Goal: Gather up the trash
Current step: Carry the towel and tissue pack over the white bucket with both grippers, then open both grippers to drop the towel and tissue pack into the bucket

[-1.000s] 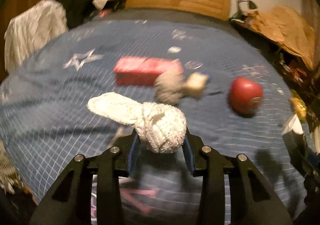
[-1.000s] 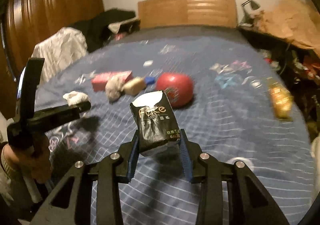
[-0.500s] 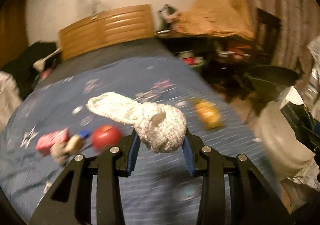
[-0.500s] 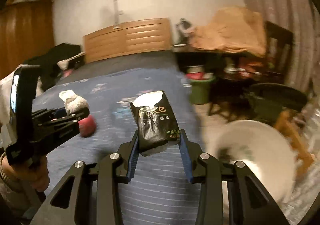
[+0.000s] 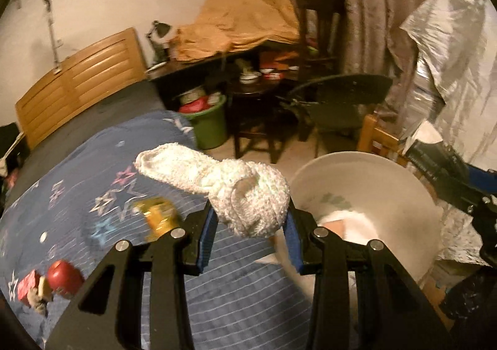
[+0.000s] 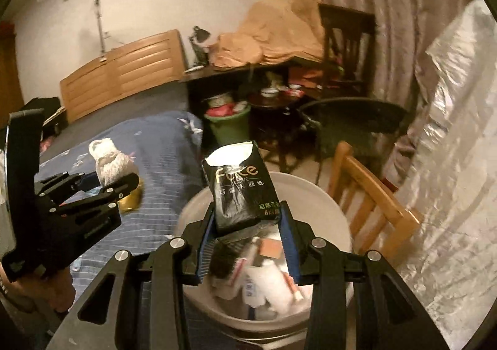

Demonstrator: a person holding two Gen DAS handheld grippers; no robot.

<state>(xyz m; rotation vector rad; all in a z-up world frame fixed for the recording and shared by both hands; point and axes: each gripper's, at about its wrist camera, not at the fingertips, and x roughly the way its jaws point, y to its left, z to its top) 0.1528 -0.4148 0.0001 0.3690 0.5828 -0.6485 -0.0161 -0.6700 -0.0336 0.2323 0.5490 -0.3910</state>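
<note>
The left gripper point(image 5: 251, 222) is clamped on a white knitted sock point(image 5: 223, 188), which sits at the centre of the left wrist view and sticks out toward the upper left. It is held above the edge of the blue bed cover point(image 5: 93, 194), just left of the white bin point(image 5: 366, 182) at centre right.

The right gripper point(image 6: 248, 235) is clamped on a black tissue pack point(image 6: 240, 186) at the centre of the right wrist view, held upright directly above the bin point(image 6: 329, 204). Mixed wrappers and papers point(image 6: 264, 278) lie inside the bin.

On the bed cover, a yellow wrapper point(image 5: 158, 216) lies left of centre in the left wrist view. A red apple point(image 5: 63, 277) and a red box point(image 5: 26, 286) lie at lower left. A wooden chair point(image 6: 369, 194) stands just right of the bin.
</note>
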